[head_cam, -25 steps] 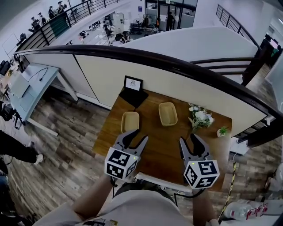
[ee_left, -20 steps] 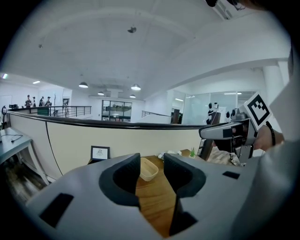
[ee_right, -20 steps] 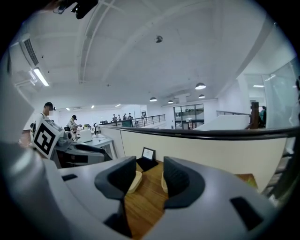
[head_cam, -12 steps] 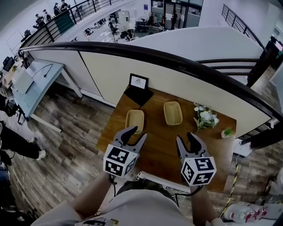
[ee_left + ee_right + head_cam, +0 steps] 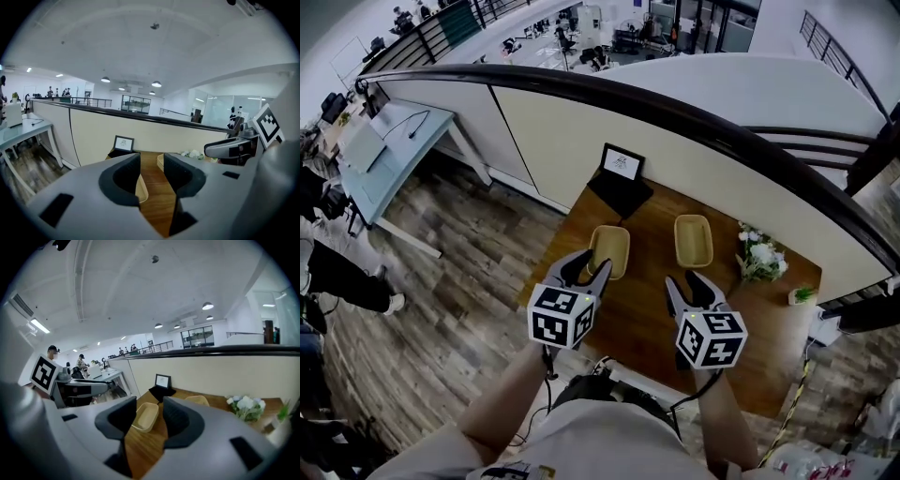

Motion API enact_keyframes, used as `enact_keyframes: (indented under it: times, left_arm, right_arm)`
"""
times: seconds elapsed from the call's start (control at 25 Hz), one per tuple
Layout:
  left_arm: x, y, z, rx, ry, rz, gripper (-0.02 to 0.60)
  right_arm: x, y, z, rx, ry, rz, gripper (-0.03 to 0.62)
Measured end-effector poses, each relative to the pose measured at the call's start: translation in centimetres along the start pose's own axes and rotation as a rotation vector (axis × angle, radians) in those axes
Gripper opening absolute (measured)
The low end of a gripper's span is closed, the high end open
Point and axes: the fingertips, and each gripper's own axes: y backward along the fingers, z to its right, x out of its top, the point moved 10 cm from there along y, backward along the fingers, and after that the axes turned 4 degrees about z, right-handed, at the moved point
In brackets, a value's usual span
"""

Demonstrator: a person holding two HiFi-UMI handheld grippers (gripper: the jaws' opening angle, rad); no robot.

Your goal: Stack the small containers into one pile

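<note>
Both jaw pairs stand partly apart with nothing between them: my left gripper [image 5: 587,264] is at centre-left of the head view, and my right gripper [image 5: 684,279] is beside it at centre-right. Just above them on the wooden table [image 5: 642,314] lie two tan containers, the left container [image 5: 610,249] and the right container [image 5: 693,239], apart from each other. Flowers [image 5: 761,255] stand further right.
</note>
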Motion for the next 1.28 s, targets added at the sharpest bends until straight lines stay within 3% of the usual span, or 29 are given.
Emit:
enact_keyframes:
  times: [0.44, 0.72, 1.28]
  left_arm:
    - [-6.1, -5.2, -7.3, 0.095, 0.141, -0.159, 0.163]
    - [-10.7, -8.6, -10.1, 0.104, 0.19, -0.269, 0.166]
    - [-16.4, -15.2, -13.3, 0.06, 0.18, -0.427, 0.166]
  right_arm:
    - [-4.1, -11.0, -1.6, 0.07, -0.054, -0.156, 0.181]
    - [-8.7, -17.3, -0.5, 0.046, -0.056, -0.272, 0.178]
    - [-14.8, -25.2, 1.0, 0.03, -0.128, -0.394, 0.159]
